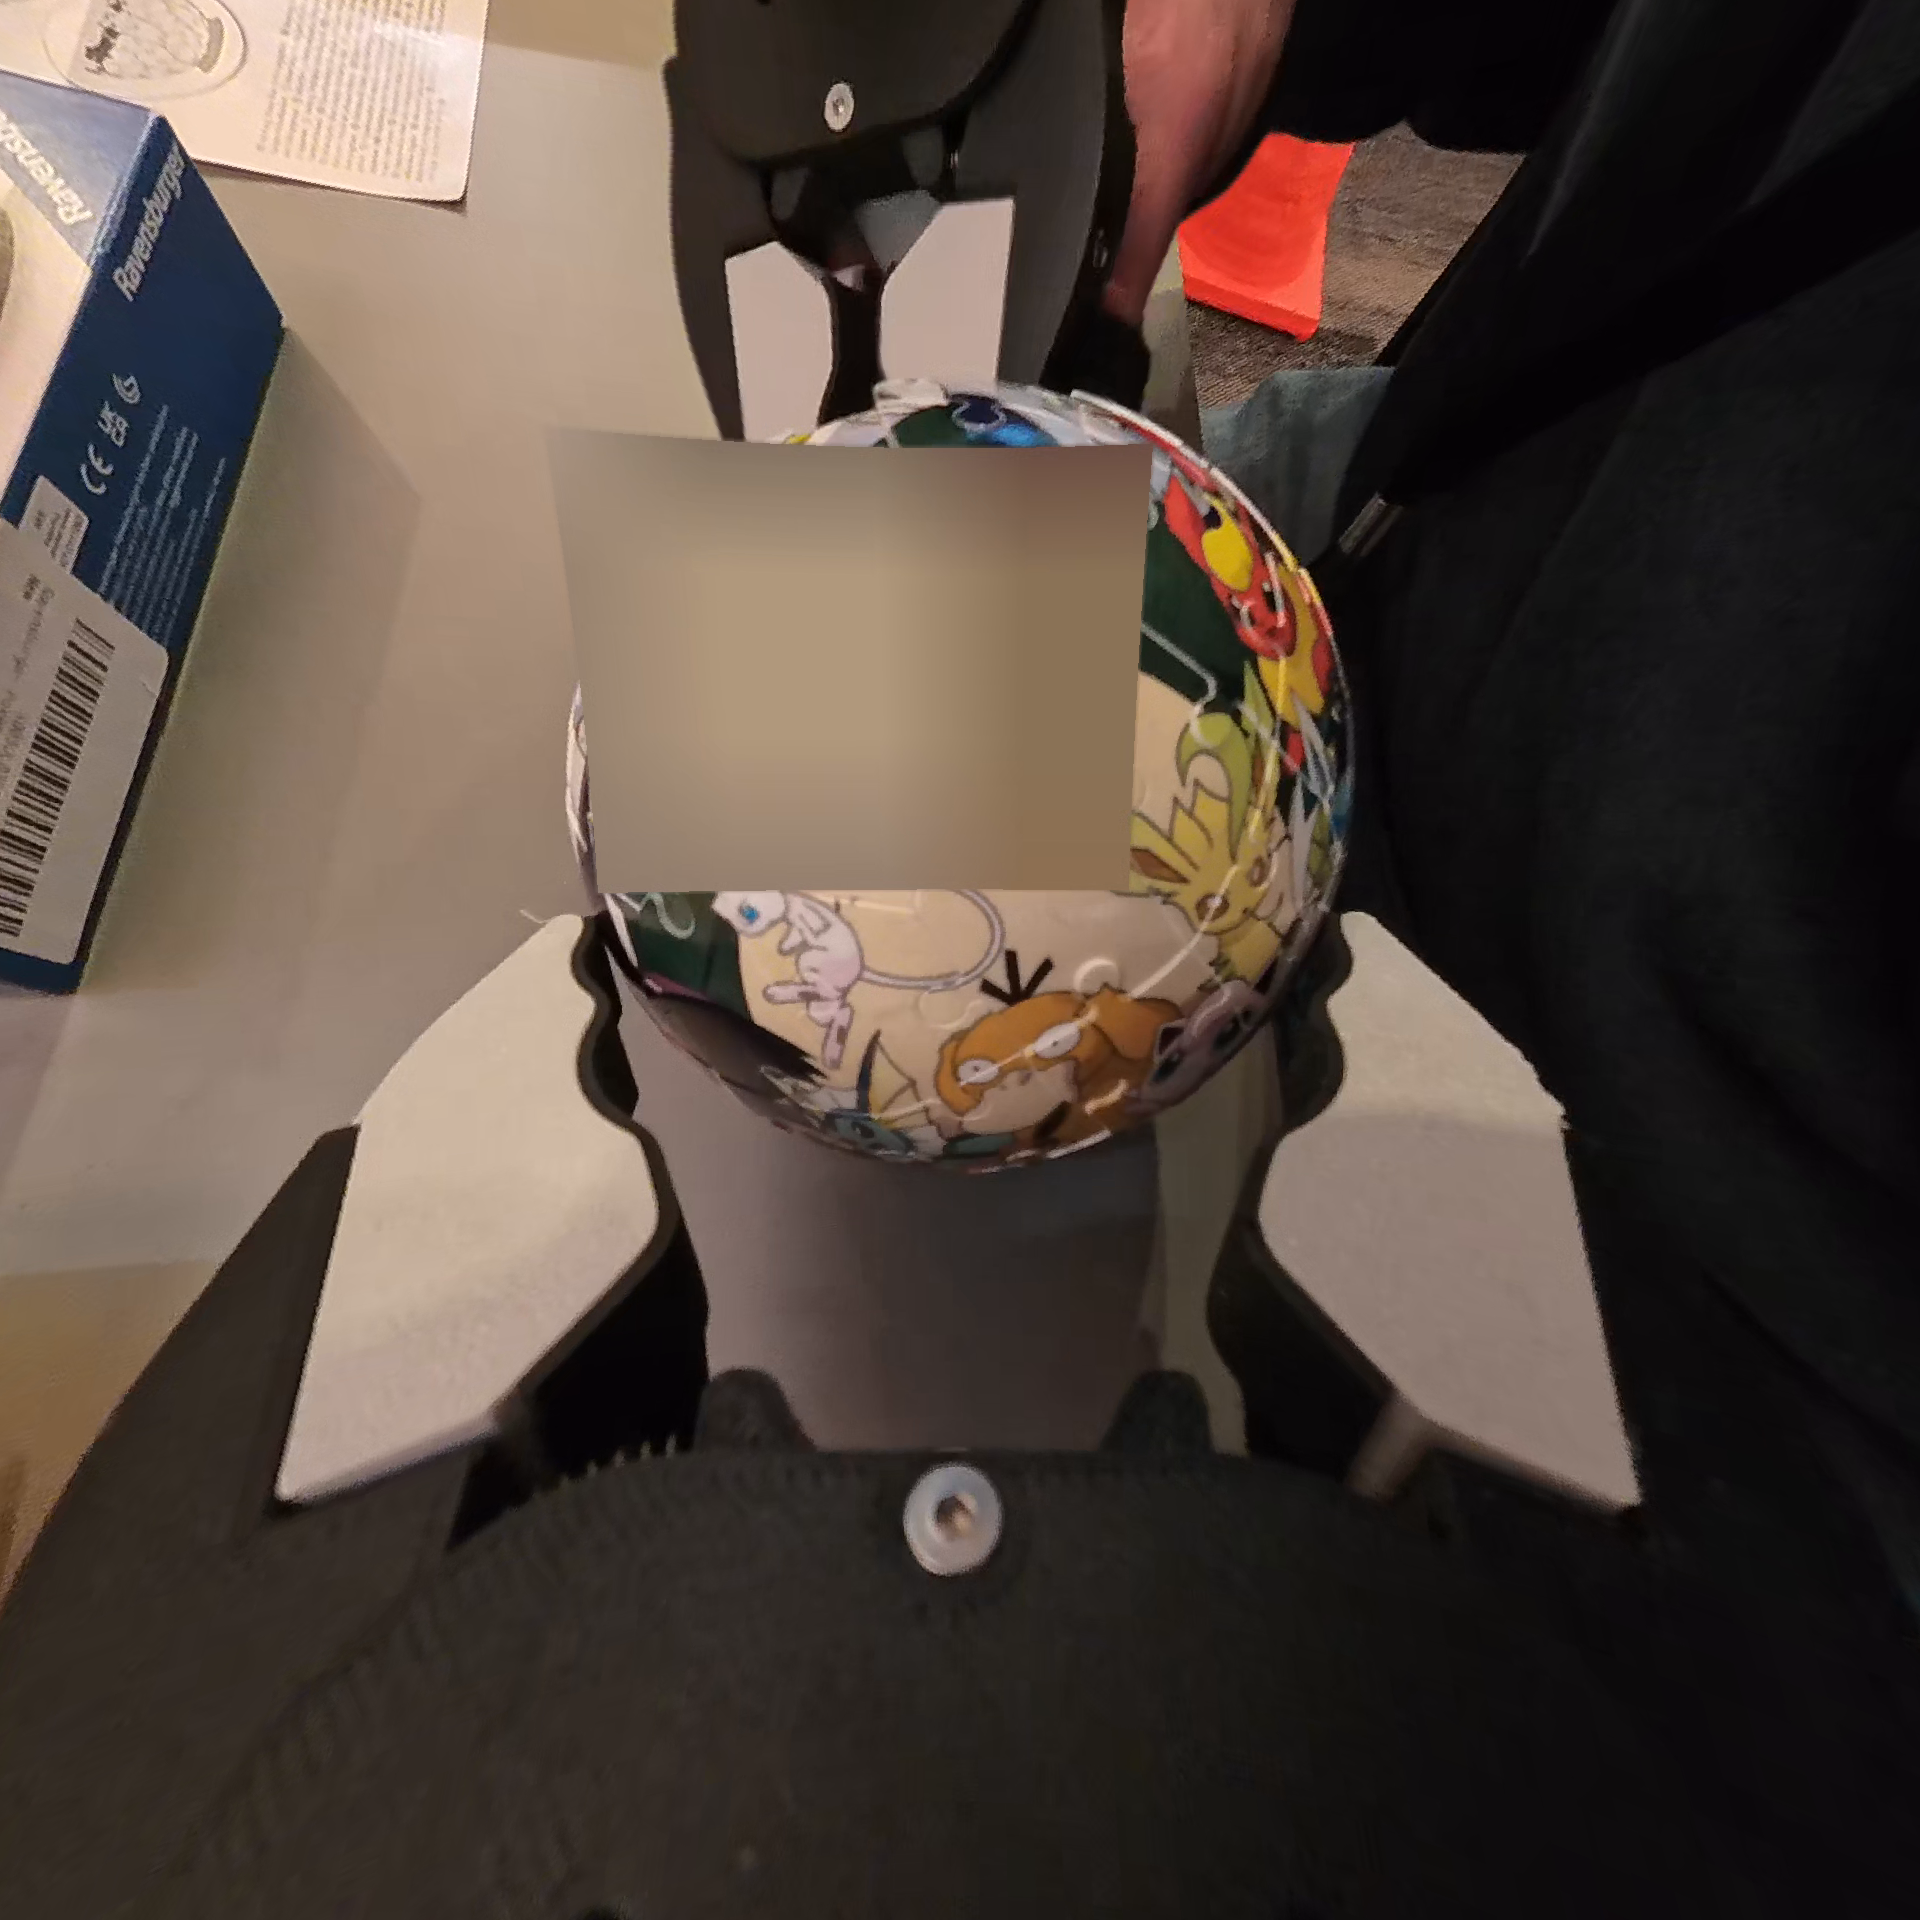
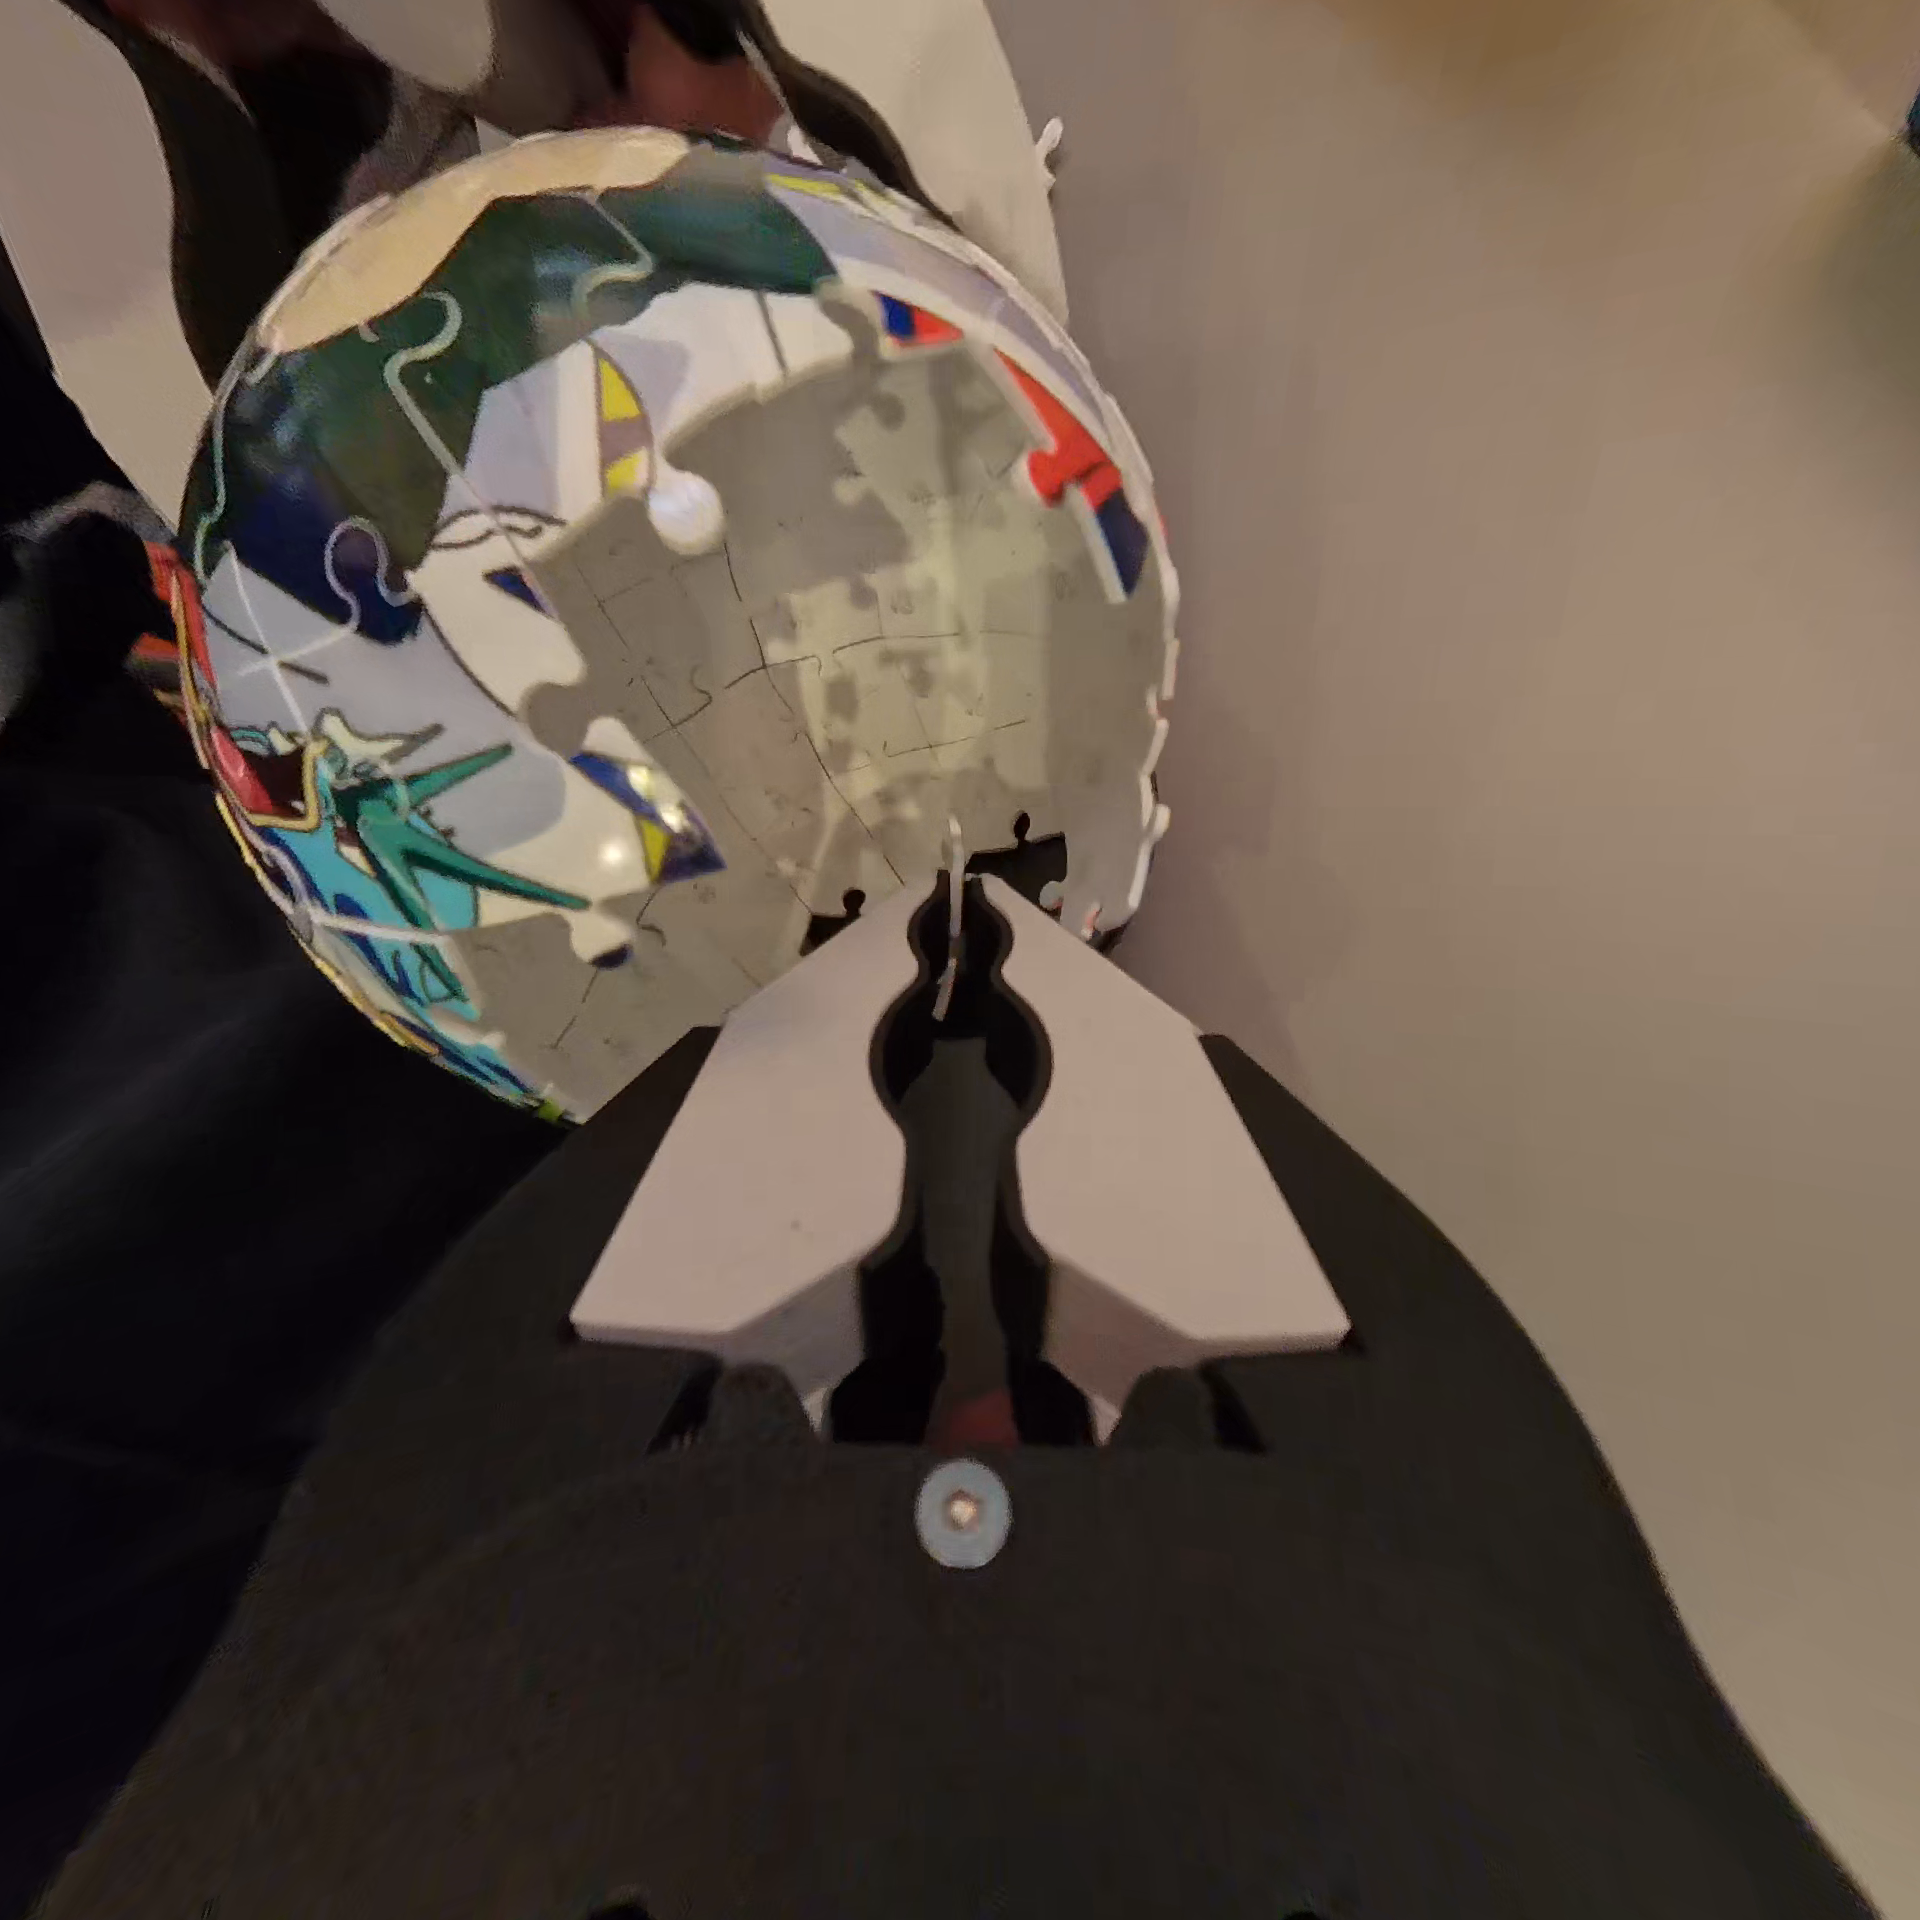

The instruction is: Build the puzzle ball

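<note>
Between the fingers of the left gripper (image 1: pixel 961 956): puzzle ball (image 1: pixel 1195 852), printed with cartoon creatures, clasped at its sides by both fingertips, jaws spread wide around it. Partly covered by a blurred patch.

Beyond the ball, opposite: right gripper (image 1: pixel 862 312), pointing back toward the left one, tips at the ball's far side.

Left of the left gripper, on the pale table (image 1: pixel 436 623): blue puzzle box (image 1: pixel 125 499) with a barcode sticker; farther off, a printed instruction sheet (image 1: pixel 353 94).

Right of the left gripper: dark clothing of a person (image 1: pixel 1662 831); past it, an orange object (image 1: pixel 1262 239) on the floor, kind not discernible.

At the tips of the right gripper (image 2: pixel 961 914): thin pale puzzle piece (image 2: pixel 948 935), edge-on, pinched between nearly closed jaws, at the lower rim of an unfilled gap (image 2: pixel 831 644) in the ball (image 2: pixel 436 540). Grey inner faces of pieces visible through the gap.
</note>
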`<state>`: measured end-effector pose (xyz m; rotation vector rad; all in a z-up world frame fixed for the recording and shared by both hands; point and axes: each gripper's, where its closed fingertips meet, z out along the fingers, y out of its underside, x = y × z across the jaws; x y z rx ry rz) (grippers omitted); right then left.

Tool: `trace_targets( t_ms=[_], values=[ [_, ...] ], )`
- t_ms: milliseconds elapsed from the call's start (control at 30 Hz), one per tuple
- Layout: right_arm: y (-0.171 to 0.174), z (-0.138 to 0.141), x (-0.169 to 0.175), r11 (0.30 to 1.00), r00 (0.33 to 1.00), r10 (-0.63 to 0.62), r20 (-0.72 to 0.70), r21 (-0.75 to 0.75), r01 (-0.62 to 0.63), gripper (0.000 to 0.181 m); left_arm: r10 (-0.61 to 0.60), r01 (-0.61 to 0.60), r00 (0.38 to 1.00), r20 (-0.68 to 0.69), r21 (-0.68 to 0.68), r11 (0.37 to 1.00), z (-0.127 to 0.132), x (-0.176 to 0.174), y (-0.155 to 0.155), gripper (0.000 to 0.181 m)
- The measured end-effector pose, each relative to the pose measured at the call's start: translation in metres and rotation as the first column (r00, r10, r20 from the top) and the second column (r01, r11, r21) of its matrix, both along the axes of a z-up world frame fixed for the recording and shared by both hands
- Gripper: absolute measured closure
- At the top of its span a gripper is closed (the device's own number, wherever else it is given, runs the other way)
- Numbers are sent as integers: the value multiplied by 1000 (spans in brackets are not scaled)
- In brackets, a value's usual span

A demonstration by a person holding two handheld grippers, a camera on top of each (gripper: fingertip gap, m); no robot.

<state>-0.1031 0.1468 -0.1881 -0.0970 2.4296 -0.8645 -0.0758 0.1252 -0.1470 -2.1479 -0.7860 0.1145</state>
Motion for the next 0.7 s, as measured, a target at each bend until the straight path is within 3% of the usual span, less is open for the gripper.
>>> trace_targets(
  t_ms=[33, 233, 367, 567, 700],
  values=[
    [-1, 0, 1, 1000, 1000, 19, -19, -2, -19, 181, 2, -2, 1000, -2, -1, 1000, 0, 0, 0, 59],
    [-1, -6, -3, 997, 991, 72, -116, 21, -70, 180, 4, -4, 1000, -7, 2, 1000, 2, 1, -1, 60],
    [-3, -4, -2, 997, 988, 78, -134, 9, -77, 170, 4, -4, 1000, -10, 5, 1000, 2, 1, 0, 60],
    [5, 15, -15, 999, 994, 5, -105, -49, -10, 168, 5, -5, 1000, -5, -3, 1000, 1, 2, -2, 60],
    [18, 6, -20, 999, 996, -34, -84, -9, 33, 164, 7, -7, 1000, -4, 0, 1000, 2, 1, -1, 60]
  ],
)
